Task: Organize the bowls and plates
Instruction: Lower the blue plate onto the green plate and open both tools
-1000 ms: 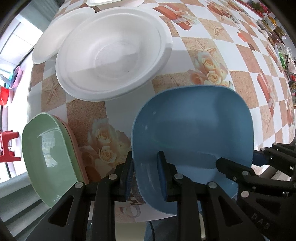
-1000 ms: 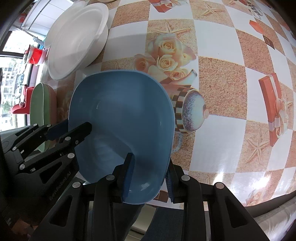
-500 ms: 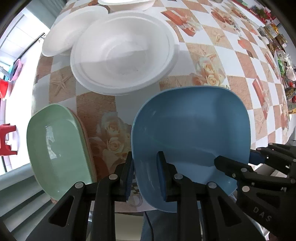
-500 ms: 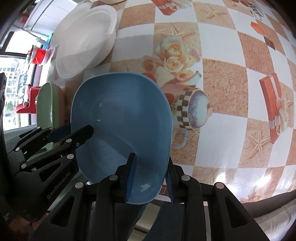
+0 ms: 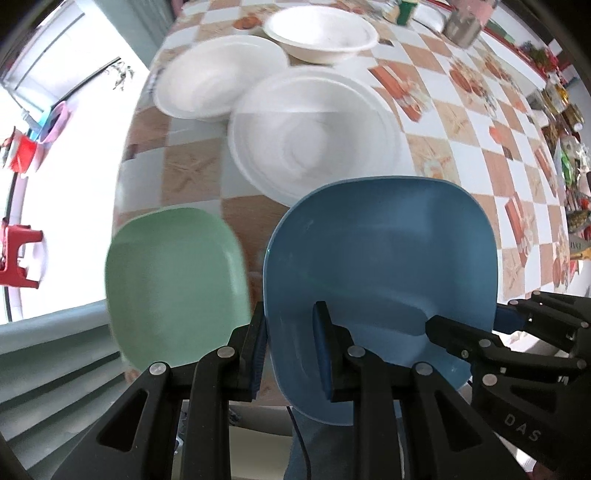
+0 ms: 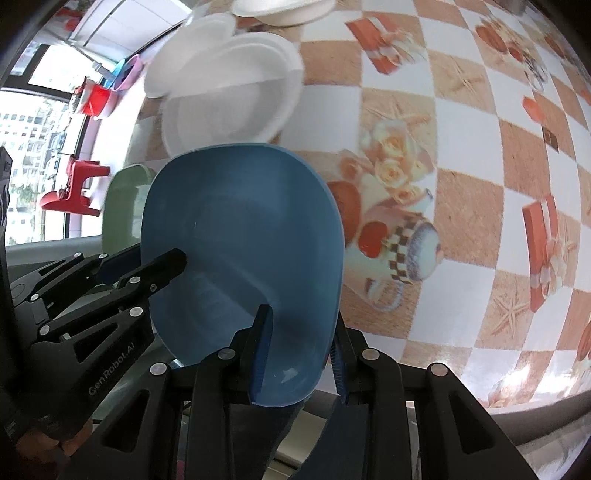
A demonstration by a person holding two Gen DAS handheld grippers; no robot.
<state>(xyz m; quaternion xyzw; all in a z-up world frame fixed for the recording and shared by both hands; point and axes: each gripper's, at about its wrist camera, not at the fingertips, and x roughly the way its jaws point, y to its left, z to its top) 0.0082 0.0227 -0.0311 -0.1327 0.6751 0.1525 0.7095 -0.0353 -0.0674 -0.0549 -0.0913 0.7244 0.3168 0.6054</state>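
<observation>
Blue bowl point(image 5: 384, 258) is what I have in both grippers, lifted off the patterned table point(image 6: 469, 206) near its front edge. My left gripper point(image 5: 290, 343) is clenched on the bowl's left rim, one finger outside the wall and the other inside. My right gripper point(image 6: 301, 354) is clamped the same way on the bowl's near right rim, and in the left wrist view its fingers reach in at the bowl's right side. Just left of the blue bowl sits the green bowl point(image 5: 173, 284), on the table's left front corner; I cannot tell whether anything lies under it. Behind the blue bowl, partly hidden by its far rim, is a large white bowl point(image 5: 317, 140). Behind and to the left of that one, touching or overlapping it, is a second white dish point(image 5: 218, 85), and farther back still a third white bowl point(image 5: 321, 35). Well to the left of the blue bowl, beyond the table, I see a red stool point(image 6: 74, 188) on the floor.
</observation>
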